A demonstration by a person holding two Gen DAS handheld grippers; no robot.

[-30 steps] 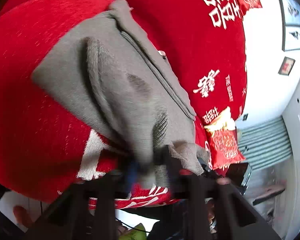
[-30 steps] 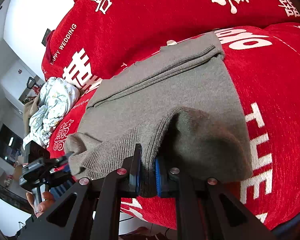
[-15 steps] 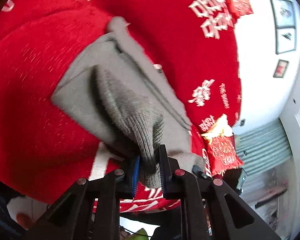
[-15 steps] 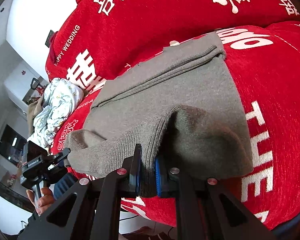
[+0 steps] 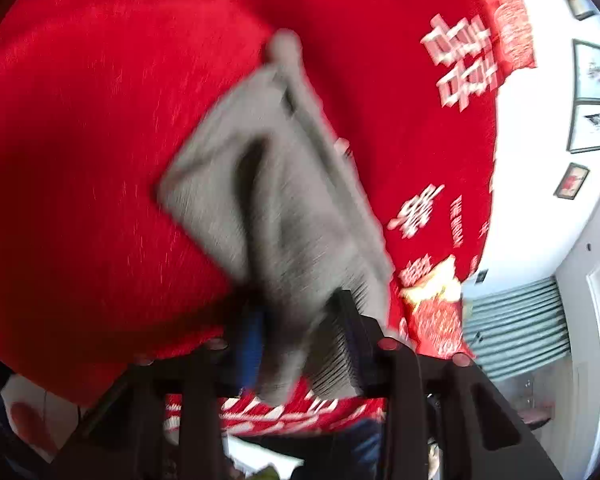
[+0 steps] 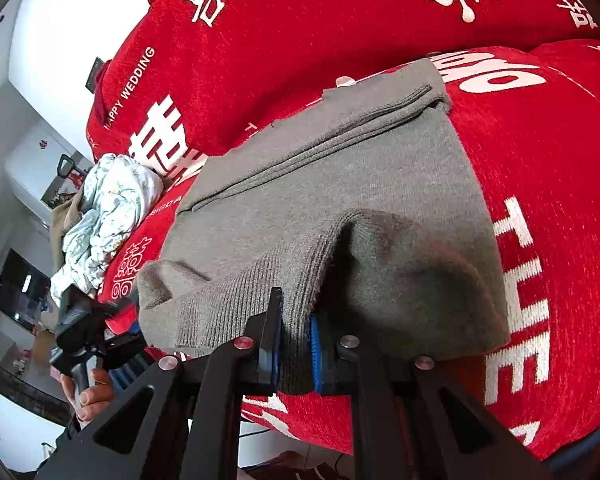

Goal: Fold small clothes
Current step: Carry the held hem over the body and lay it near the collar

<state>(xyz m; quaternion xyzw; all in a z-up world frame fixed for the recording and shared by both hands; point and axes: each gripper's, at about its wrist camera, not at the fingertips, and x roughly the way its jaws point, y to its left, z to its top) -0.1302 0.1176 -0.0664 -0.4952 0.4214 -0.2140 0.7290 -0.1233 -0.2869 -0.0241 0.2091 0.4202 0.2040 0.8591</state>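
A grey knit garment point(image 6: 340, 184) lies on a red sofa cover point(image 6: 540, 168) with white lettering; it also shows, blurred, in the left wrist view point(image 5: 276, 208). My right gripper point(image 6: 294, 344) is shut on the garment's ribbed near hem. My left gripper point(image 5: 296, 344) has the other end of the hem between its jaws, which stand wider apart. The left gripper point(image 6: 100, 344) and the hand holding it show at the lower left of the right wrist view.
A crumpled light floral garment point(image 6: 108, 216) lies on the sofa's left end. Red back cushions point(image 6: 300, 40) rise behind the grey garment. A red and gold cushion point(image 5: 436, 312) sits at the sofa's far end, with a wall with framed pictures point(image 5: 592, 100) beyond.
The left gripper's jaws have spread apart around the hem, and its view has swung and blurred. The right gripper still grips the hem and has barely moved.
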